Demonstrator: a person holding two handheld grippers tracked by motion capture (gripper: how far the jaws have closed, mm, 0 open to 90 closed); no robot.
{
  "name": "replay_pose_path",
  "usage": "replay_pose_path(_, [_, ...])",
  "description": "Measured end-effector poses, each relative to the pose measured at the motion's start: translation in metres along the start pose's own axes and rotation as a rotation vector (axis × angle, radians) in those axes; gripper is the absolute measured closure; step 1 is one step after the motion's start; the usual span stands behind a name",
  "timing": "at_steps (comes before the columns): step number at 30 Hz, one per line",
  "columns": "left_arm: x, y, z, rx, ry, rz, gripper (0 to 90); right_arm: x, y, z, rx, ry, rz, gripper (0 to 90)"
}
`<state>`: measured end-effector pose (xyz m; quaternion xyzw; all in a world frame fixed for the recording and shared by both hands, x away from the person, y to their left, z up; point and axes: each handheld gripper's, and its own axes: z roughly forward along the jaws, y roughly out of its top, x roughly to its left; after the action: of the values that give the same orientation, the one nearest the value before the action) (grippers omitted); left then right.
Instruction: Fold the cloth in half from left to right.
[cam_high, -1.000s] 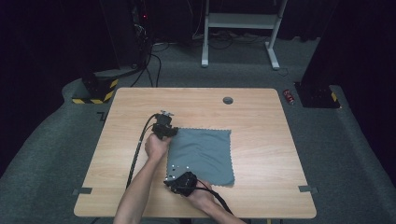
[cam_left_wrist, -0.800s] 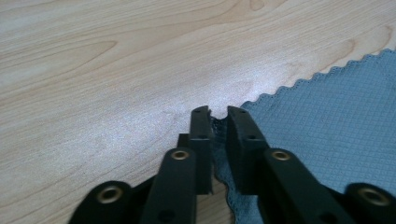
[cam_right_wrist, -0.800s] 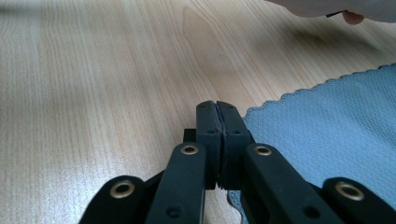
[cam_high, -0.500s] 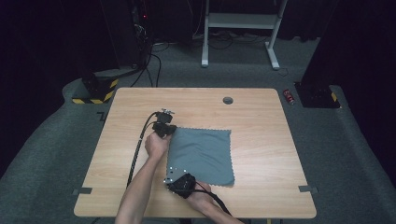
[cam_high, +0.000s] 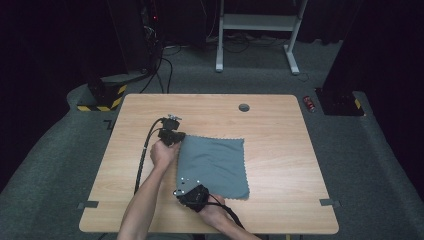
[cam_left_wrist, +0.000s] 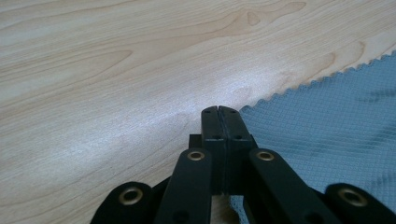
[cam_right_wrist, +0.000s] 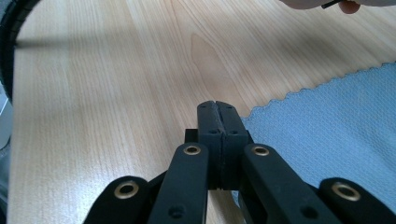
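A grey-blue cloth (cam_high: 215, 160) with a zigzag edge lies flat on the wooden table (cam_high: 280, 120). My left gripper (cam_high: 178, 141) is at the cloth's far left corner. In the left gripper view its jaws (cam_left_wrist: 218, 109) are pressed together, and the cloth (cam_left_wrist: 327, 121) runs in under them from the right. My right gripper (cam_high: 179, 191) is at the near left corner. The right gripper view shows its jaws (cam_right_wrist: 216, 105) shut the same way on the edge of the cloth (cam_right_wrist: 327, 121). Both forearms come in from the bottom edge.
A black cable (cam_high: 142, 160) trails from the left gripper toward the table's near edge. A round grommet hole (cam_high: 244, 107) sits near the far edge. Bare wood lies right of the cloth. The other hand (cam_right_wrist: 317, 3) shows at the top of the right gripper view.
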<state>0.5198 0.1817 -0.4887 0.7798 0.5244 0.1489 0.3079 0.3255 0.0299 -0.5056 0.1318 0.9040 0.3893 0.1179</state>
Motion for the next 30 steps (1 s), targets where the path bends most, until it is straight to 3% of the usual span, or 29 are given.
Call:
replay_pose_path(7, [0.010, -0.004, -0.012, 0.007, 0.015, 0.010, 89.9, 0.003, 0.008, -0.001, -0.016, 0.022, -0.006, 90.0])
replay_pose_path(16, [0.025, -0.011, -0.028, -0.013, 0.017, -0.023, 89.9, 0.007, 0.017, -0.001, -0.060, 0.056, -0.011, 90.0])
replay_pose_path(23, [0.017, -0.010, -0.018, 0.001, 0.013, -0.001, 89.9, 0.000, 0.006, -0.005, -0.054, 0.040, 0.016, 90.0])
replay_pose_path(30, [0.002, -0.007, -0.006, -0.016, -0.028, 0.002, 89.8, -0.011, -0.016, -0.015, -0.048, 0.012, 0.074, 90.0])
